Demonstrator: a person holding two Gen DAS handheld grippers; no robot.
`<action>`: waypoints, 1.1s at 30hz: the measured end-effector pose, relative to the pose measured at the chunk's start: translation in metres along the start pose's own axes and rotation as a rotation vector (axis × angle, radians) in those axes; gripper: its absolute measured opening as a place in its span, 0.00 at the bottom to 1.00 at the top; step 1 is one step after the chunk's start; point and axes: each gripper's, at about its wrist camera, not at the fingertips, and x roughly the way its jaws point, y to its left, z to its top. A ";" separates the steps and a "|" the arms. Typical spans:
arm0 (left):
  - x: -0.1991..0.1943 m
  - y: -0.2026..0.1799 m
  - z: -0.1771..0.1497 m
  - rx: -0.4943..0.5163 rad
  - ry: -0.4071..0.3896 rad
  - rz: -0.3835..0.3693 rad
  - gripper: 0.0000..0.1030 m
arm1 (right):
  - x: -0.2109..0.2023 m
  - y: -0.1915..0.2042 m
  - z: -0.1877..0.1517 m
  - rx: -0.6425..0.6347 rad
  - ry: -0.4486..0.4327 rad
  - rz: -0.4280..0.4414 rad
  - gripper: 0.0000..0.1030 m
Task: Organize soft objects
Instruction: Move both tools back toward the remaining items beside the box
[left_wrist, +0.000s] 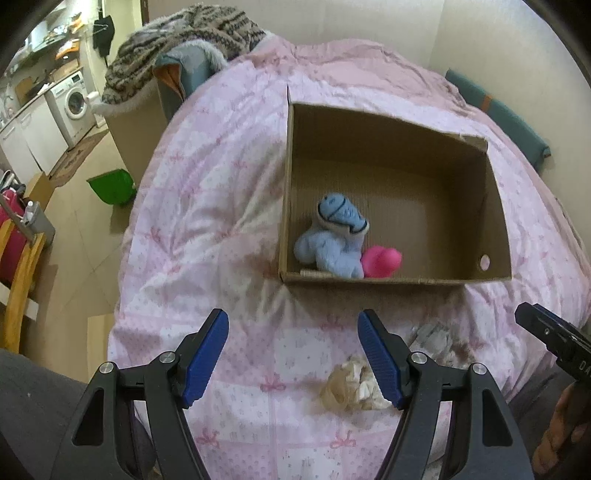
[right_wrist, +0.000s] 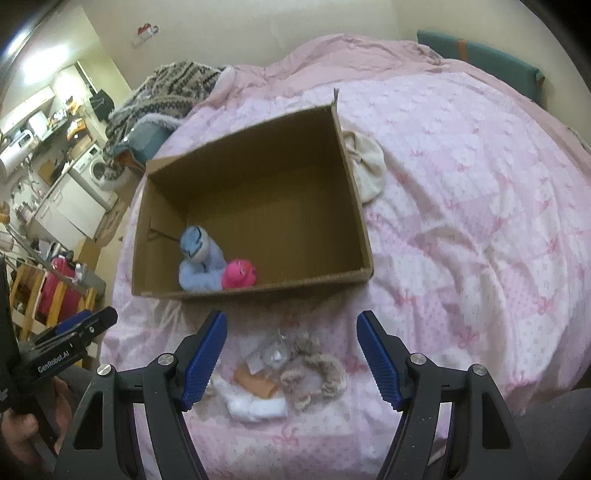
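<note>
Blue plush toy (left_wrist: 332, 236), fluffy, slumped in cardboard box (left_wrist: 388, 125); both grippers' fingers spread, empty.

Washing machine (left_wrist: 75, 100) by white cabinets (left_wrist: 35, 134), green bin (left_wrist: 112, 186) on floor.

I see the box (right_wrist: 255, 184) open-topped, far half bare; blue toy (right_wrist: 201, 258) and pink toy (right_wrist: 240, 274) crowd the near-left corner.

A blue plush toy (right_wrist: 201, 260) and a pink plush toy (right_wrist: 240, 274) lie touching in the near corner of the open brown box (right_wrist: 347, 155), while a fuzzy beige scrunchie (right_wrist: 321, 373) and a white soft thing (right_wrist: 255, 404) lie on the bed near it.
</note>
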 end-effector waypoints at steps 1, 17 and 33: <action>0.002 0.000 -0.001 0.000 0.010 0.001 0.68 | 0.002 0.000 -0.001 -0.004 0.010 -0.002 0.74; 0.023 0.018 0.000 -0.095 0.103 -0.003 0.68 | 0.027 -0.011 -0.006 0.058 0.131 -0.016 0.74; 0.080 -0.004 -0.034 -0.098 0.433 -0.185 0.40 | 0.041 -0.019 -0.005 0.115 0.174 -0.033 0.74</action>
